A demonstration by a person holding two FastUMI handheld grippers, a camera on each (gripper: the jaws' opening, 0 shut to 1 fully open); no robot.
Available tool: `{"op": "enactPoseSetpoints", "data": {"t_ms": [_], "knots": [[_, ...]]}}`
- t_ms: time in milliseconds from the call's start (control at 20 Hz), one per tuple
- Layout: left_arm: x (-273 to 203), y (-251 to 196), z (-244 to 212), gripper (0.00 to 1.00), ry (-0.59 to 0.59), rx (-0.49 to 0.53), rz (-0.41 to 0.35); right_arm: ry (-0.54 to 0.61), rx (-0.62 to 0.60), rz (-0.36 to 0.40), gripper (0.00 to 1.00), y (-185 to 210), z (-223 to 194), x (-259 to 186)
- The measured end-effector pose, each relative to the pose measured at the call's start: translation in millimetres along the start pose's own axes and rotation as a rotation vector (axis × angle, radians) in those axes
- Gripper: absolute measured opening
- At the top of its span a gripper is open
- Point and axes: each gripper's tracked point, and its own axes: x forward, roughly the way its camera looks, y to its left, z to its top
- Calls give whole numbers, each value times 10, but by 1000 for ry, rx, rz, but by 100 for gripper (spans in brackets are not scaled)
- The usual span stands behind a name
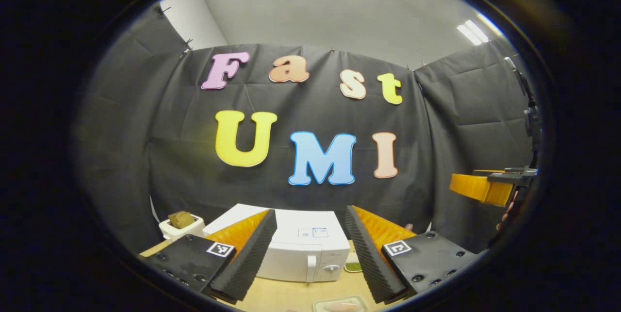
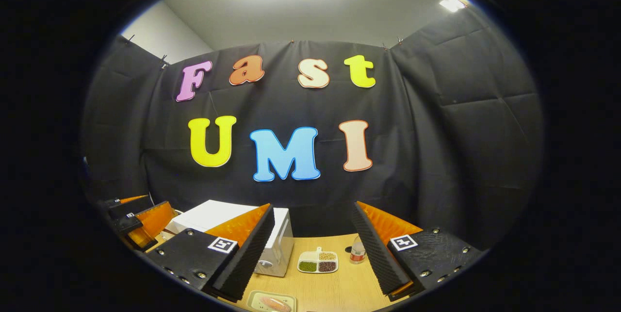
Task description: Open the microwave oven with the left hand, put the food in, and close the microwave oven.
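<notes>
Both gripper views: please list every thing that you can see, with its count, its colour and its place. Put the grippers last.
microwave oven: one, white, back of the table, door shut.
toaster: one, white, something brown in its slot, left of the microwave oven.
divided dish: one, white, with green, tan and dark fillings, right of the microwave oven.
small bottle: one, clear with a reddish label, right of the divided dish.
food tray: one, pale, with pinkish food, at the near edge of the table.
table: one, light wood.
left gripper: one, open, raised and facing the microwave oven.
right gripper: one, open, raised over the near side of the table.
</notes>
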Motion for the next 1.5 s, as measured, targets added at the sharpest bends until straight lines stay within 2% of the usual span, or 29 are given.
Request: {"op": "enactPoseSetpoints", "data": {"t_ms": [400,700,850,900,950,1050,1250,1300,1450,1500], "knots": [[328,-56,-904,94,66,47,-92,46,-57,-59,99,-153,-177,-109],[644,15,-1674,96,169,-21,-83,75,-71,-111,99,-303,-273,-244],[817,58,-2062,92,230,-36,-77,92,-90,-147,99,-402,-317,-312],[879,65,-2164,95,243,-34,-76,97,-91,-154,99,-418,-341,-332],[936,64,-2232,99,248,-31,-78,104,-93,-162,99,-432,-357,-355],[1044,73,-2381,95,267,-27,-74,120,-95,-176,99,-463,-404,-385],[1235,133,-2611,99,284,-28,-49,147,-86,-192,99,-491,-481,-424],[1290,126,-2656,95,285,-30,-48,153,-89,-198,99,-514,-506,-424],[1396,85,-2869,95,317,-10,-53,172,-90,-208,99,-538,-554,-447],[1414,68,-2937,100,323,-2,-53,180,-92,-210,99,-560,-581,-448]]}}
